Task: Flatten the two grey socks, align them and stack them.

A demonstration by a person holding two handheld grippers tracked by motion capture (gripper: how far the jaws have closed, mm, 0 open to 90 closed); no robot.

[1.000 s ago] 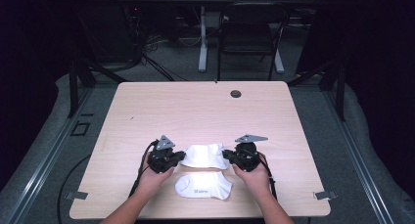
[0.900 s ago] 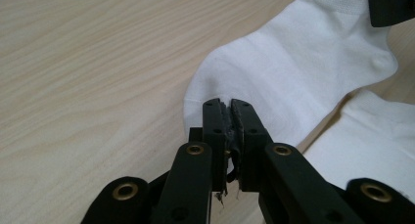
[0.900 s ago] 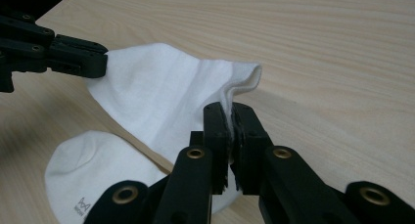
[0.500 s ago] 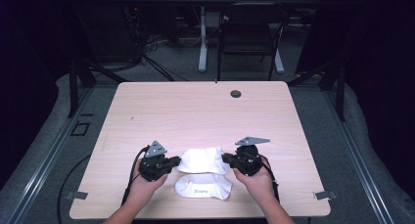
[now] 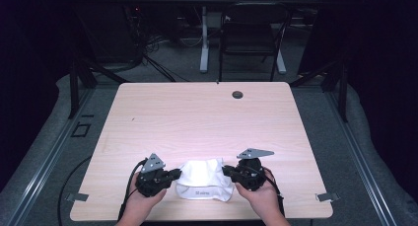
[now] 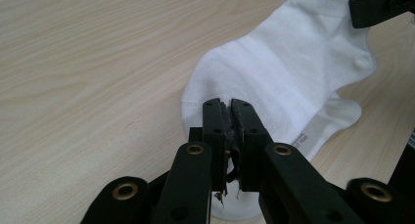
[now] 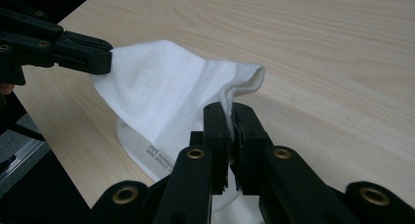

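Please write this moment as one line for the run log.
left gripper: shut on upper sock | right gripper: shut on upper sock | lower sock: on table

The top sock (image 5: 201, 169) is plain white, with a faint ribbed band at its cuff in the left gripper view. The lower sock (image 5: 204, 192) is white too, with small grey lettering along its edge. Both grippers, left (image 5: 173, 174) and right (image 5: 226, 170), are black with brass-coloured rivets and a grey plate on top. The table (image 5: 197, 117) is pale wood grain; at its 12 o'clock edge sits a dark grey grommet (image 5: 237, 94). The floor (image 5: 44, 157) is grey.
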